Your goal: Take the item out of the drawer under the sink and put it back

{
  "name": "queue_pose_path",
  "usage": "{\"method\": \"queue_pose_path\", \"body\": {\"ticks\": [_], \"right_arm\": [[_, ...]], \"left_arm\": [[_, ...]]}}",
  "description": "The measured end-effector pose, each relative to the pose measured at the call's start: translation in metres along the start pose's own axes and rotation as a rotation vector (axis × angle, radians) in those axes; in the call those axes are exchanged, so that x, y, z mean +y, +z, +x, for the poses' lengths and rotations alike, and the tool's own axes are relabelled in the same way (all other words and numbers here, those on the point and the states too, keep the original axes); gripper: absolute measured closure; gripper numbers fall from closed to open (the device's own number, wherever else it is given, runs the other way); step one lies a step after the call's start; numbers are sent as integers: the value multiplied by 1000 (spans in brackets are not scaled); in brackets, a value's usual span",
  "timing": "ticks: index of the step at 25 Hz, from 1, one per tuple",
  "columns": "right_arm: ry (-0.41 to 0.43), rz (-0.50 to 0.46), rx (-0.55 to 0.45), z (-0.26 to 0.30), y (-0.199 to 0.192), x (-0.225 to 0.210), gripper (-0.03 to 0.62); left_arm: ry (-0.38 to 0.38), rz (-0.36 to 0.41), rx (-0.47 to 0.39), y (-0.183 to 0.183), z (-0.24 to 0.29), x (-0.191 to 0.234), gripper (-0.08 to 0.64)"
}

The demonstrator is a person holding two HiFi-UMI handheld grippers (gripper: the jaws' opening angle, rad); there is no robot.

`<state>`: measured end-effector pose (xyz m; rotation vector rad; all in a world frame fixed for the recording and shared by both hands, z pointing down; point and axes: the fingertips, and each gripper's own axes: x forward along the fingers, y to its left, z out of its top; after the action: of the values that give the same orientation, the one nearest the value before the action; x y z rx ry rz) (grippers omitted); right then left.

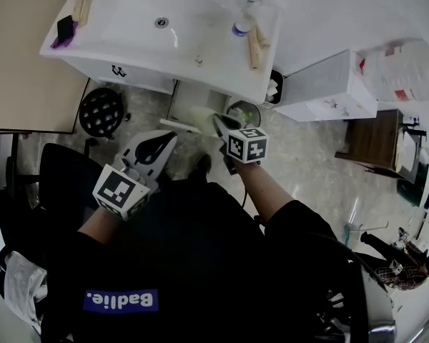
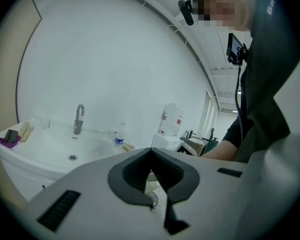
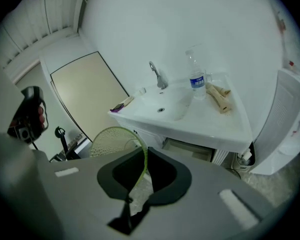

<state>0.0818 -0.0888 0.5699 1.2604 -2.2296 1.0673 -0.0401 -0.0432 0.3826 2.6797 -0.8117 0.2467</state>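
My right gripper (image 1: 220, 122) is shut on a round, translucent dish with a green rim (image 1: 200, 118), held low in front of the white cabinet (image 1: 193, 95) under the sink (image 1: 129, 45). In the right gripper view the dish (image 3: 112, 141) sticks up and to the left from between the jaws of the gripper (image 3: 144, 149), edge-on at the tips. A drawer slot (image 3: 190, 149) shows under the basin (image 3: 210, 126). My left gripper (image 1: 168, 140) hangs a little left of the dish, its jaws meeting at the tips with nothing in them (image 2: 151, 150).
A water bottle (image 1: 241, 26) and wooden pieces (image 1: 256, 45) stand on the sink's right side. A black stool (image 1: 100, 111) is at the cabinet's left, a small bin (image 1: 243, 111) at its right, then a white box (image 1: 329, 88) and a big water jug (image 1: 404, 70).
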Motion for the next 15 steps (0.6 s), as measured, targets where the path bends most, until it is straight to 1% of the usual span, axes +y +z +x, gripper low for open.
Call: {"method": "queue_pose_path", "body": {"ticks": [4, 6, 9, 12, 15], "right_arm": [[-46, -74, 78, 22, -20, -19, 571], [-70, -93, 121, 34, -33, -30, 571], [-104, -83, 175, 51, -49, -47, 571], [-134, -68, 217, 66, -60, -64, 571], [-156, -74, 248, 80, -66, -76, 571]], "left_arm": [[6, -15, 20, 3, -2, 0, 555], [15, -23, 20, 2, -5, 2, 555], [29, -32, 3, 2, -9, 7, 555], [32, -35, 17, 3, -12, 9, 555], [38, -53, 17, 2, -14, 11, 555]]}}
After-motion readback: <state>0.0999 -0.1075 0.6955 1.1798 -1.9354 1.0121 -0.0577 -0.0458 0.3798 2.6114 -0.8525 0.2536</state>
